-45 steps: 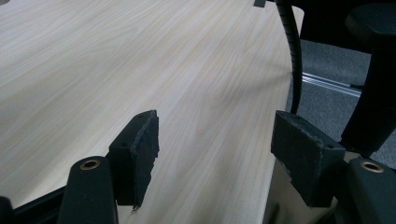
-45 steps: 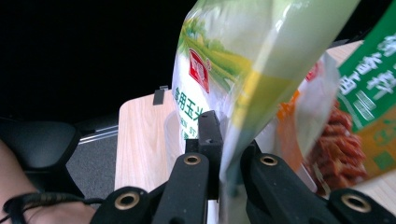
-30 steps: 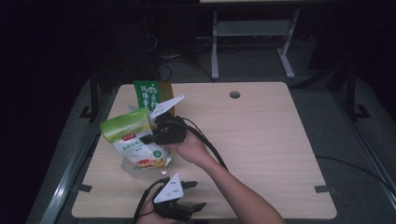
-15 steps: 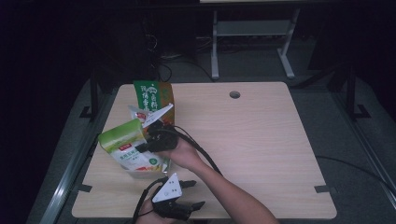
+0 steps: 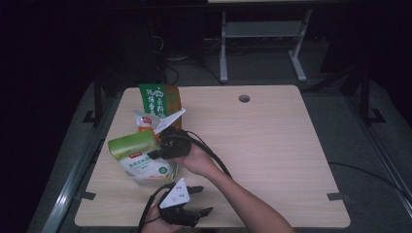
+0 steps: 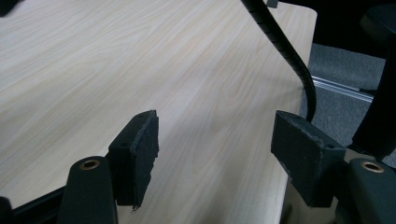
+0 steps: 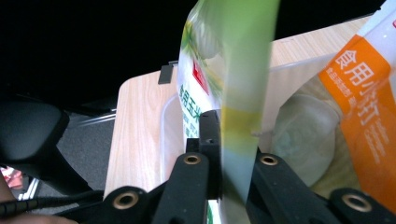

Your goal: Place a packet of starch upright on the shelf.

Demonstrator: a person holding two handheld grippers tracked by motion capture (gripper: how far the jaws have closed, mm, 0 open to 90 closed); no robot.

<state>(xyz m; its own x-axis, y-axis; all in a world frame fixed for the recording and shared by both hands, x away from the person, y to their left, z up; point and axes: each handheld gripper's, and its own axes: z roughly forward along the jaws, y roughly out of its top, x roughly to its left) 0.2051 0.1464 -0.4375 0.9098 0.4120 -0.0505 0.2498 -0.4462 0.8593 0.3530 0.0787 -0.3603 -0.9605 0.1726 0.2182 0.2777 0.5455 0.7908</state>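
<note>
Tall green packet (image 5: 160, 100) upright at table (image 5: 272, 145) far-left edge; orange-labelled bag (image 5: 144, 121) just before it (partly hidden).

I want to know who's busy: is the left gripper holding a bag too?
No, the left gripper has its jaws apart with just bare table between them.

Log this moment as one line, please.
right gripper: shut on green-topped bag | over clear container | left gripper: open, idle

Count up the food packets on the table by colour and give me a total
Light green packet, clamped in the right gripper over the clear container: 1
Dark green packet: 1
Orange and white packet: 1
Total: 3
</note>
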